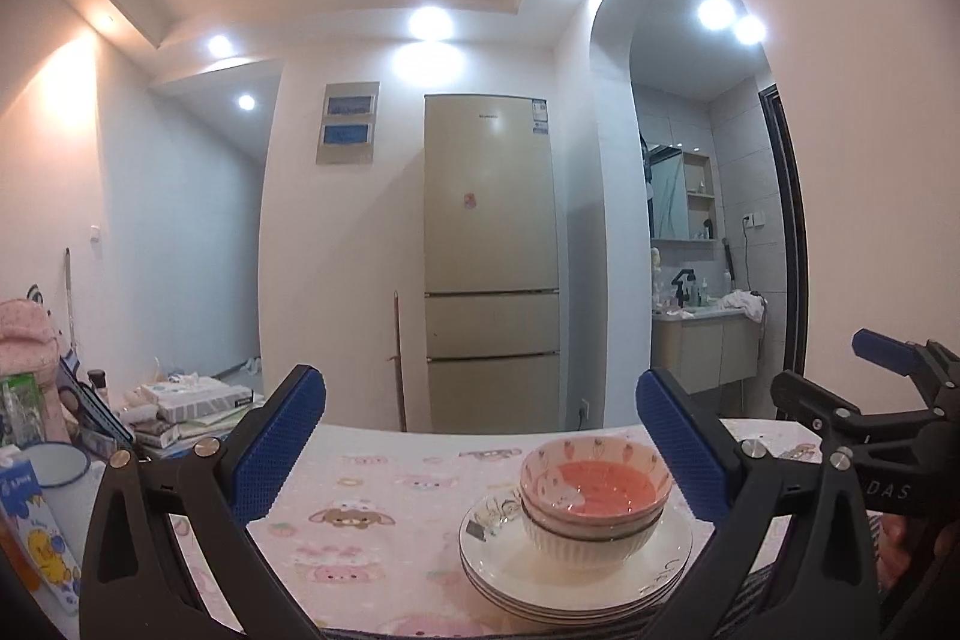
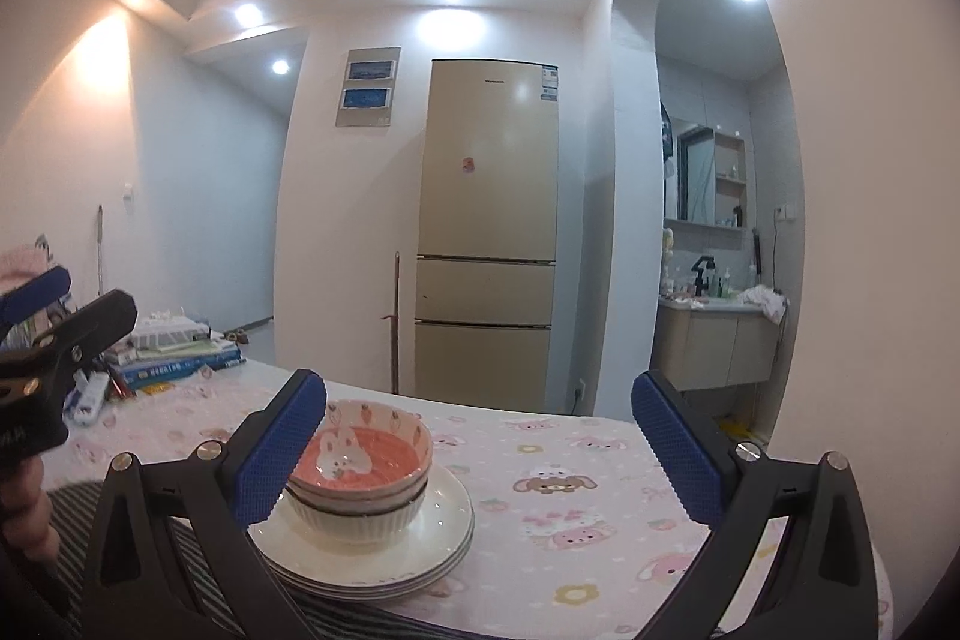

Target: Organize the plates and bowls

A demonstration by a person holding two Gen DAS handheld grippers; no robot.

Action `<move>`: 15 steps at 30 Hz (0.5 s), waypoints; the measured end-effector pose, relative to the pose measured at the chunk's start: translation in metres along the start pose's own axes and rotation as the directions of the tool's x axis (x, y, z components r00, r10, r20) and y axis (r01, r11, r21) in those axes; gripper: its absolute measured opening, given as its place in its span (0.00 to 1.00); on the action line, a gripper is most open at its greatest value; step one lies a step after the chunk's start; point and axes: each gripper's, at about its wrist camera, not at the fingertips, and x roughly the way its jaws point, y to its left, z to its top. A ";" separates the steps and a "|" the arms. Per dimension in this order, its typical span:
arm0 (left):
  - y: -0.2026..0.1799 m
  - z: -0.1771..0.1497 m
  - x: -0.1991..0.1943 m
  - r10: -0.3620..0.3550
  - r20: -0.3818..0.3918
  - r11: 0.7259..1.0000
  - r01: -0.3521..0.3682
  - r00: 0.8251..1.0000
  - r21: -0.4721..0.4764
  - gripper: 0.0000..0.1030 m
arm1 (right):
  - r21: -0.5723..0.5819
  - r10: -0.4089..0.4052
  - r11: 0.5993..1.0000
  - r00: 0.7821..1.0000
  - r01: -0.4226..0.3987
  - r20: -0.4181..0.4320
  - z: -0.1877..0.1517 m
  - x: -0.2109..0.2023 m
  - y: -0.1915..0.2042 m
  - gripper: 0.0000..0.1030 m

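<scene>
A stack of bowls (image 1: 594,496), pink-lined rabbit bowl on top and white ribbed bowl at the bottom, sits on a stack of white plates (image 1: 648,574) near the table's front edge. It also shows in the right wrist view as the bowls (image 2: 366,466) on the plates (image 2: 444,526). My left gripper (image 1: 480,445) is open and empty, held above and behind the stack. My right gripper (image 2: 480,439) is open and empty, to the right of the stack; its left finger overlaps the bowls. The right gripper also shows at the left wrist view's right edge (image 1: 888,382).
The table wears a pink cartoon-print cloth (image 2: 570,466). Books and boxes (image 2: 174,352) are piled at the table's left side, with a pink bag (image 1: 24,340) and cartons (image 1: 36,526). A beige fridge (image 1: 491,256) stands behind the table, and a bathroom alcove lies to the right.
</scene>
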 end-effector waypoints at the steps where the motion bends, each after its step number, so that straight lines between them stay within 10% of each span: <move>1: 0.000 -0.003 0.001 0.008 -0.005 1.000 -0.008 1.000 0.001 1.00 | -0.009 -0.001 1.000 1.000 0.001 -0.002 -0.002 0.000 0.001 1.00; 15: -0.004 -0.031 0.009 0.002 -0.041 1.000 -0.001 0.999 0.003 1.00 | 0.081 0.027 0.996 0.998 -0.022 -0.054 -0.034 0.008 -0.010 1.00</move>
